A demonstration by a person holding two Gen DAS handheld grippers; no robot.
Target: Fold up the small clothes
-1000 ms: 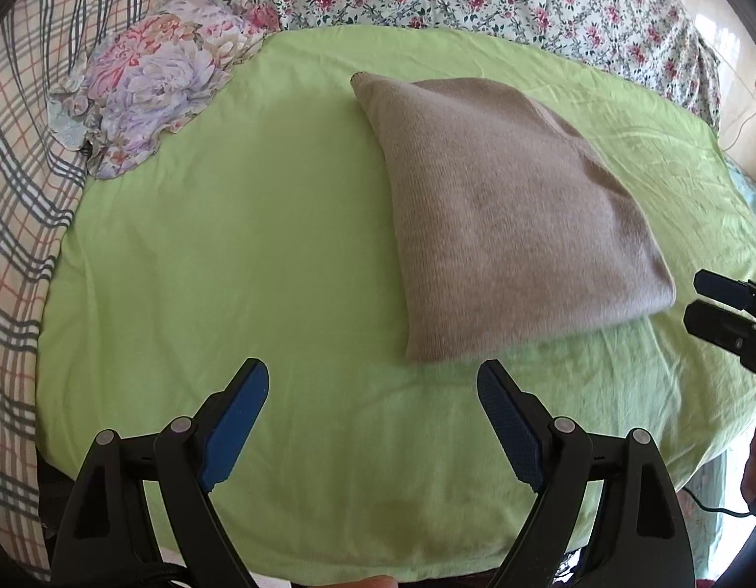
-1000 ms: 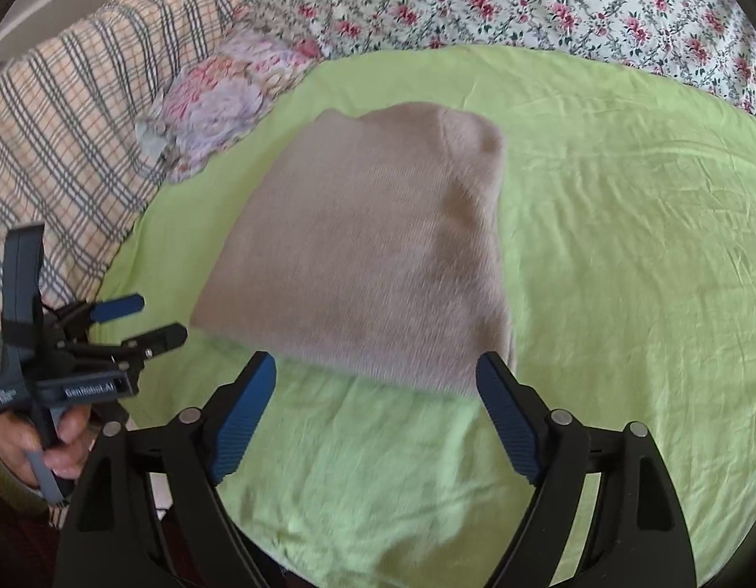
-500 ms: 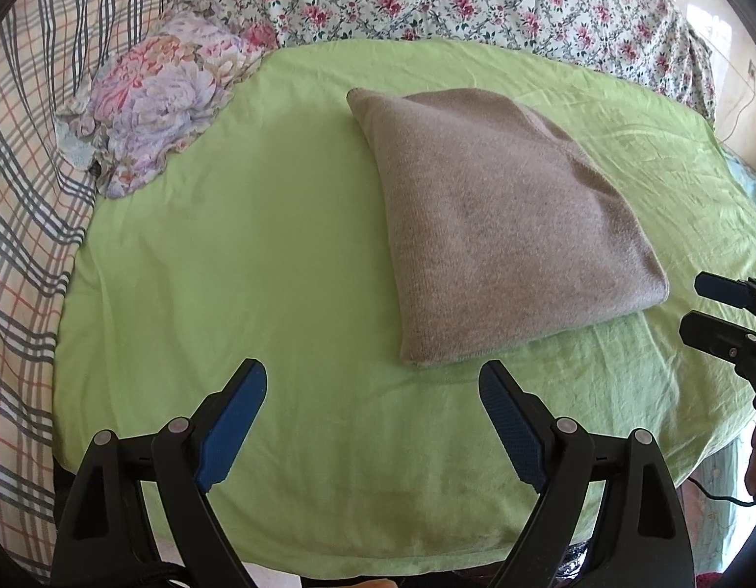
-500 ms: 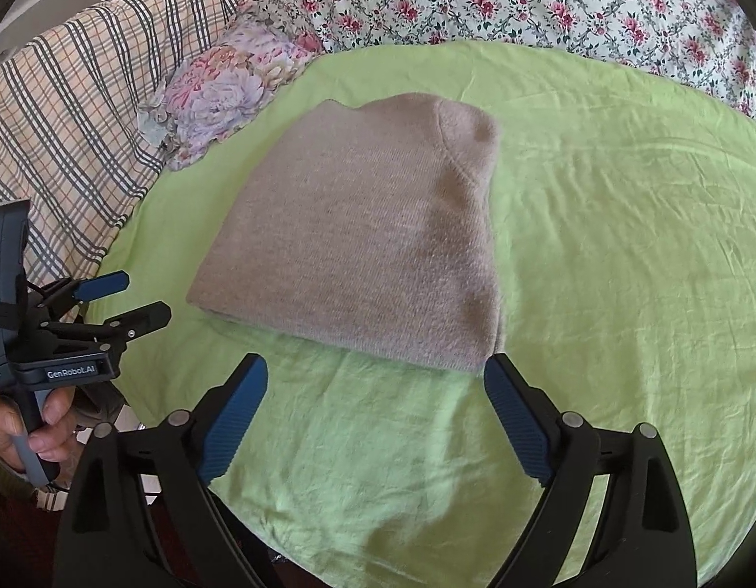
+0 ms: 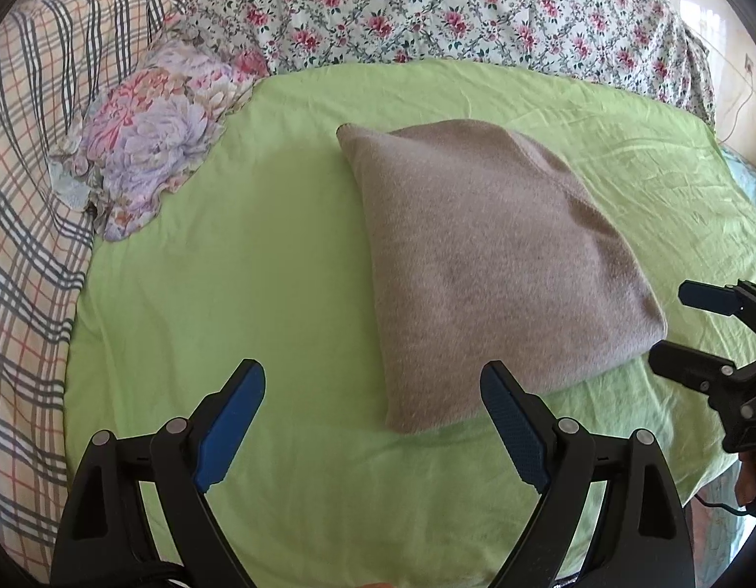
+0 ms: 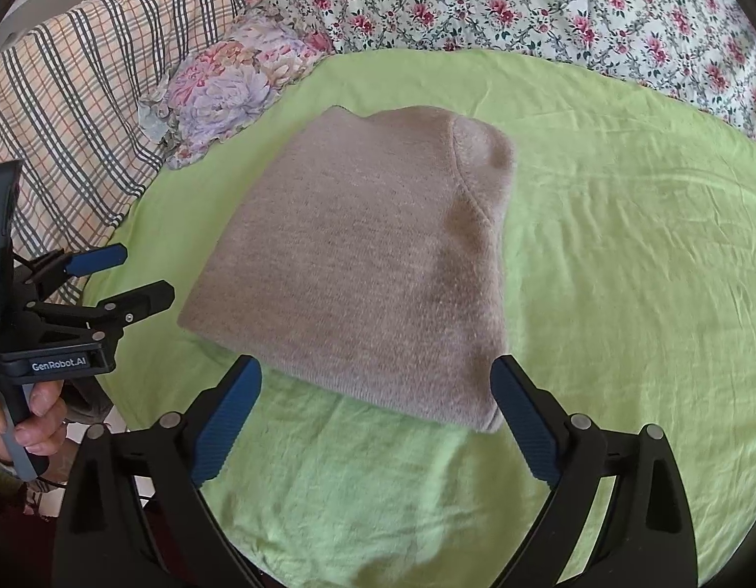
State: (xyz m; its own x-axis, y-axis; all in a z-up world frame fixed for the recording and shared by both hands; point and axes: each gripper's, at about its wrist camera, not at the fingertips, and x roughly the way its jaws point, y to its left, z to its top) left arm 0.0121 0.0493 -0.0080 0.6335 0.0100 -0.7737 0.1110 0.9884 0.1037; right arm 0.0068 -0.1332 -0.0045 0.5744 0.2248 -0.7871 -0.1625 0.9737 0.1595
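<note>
Here both hand-held grippers — left [image 5: 373, 416], right [image 6: 375, 406] — gape empty near the folded sweater [image 5: 491, 264].

Looked like a home bedroom: bed spread with a green sheet [image 5: 280, 255], floral bedcover [image 5: 427, 10], plaid blanket [image 5: 30, 147] and ruffled flowered pillow [image 5: 152, 132].

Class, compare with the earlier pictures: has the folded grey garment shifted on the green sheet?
No. The grey garment keeps its place on the green sheet, with its far corner equally near the floral cushion.

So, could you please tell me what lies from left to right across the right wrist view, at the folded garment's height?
left claw → folded taupe knit garment → bare green sheet
</note>
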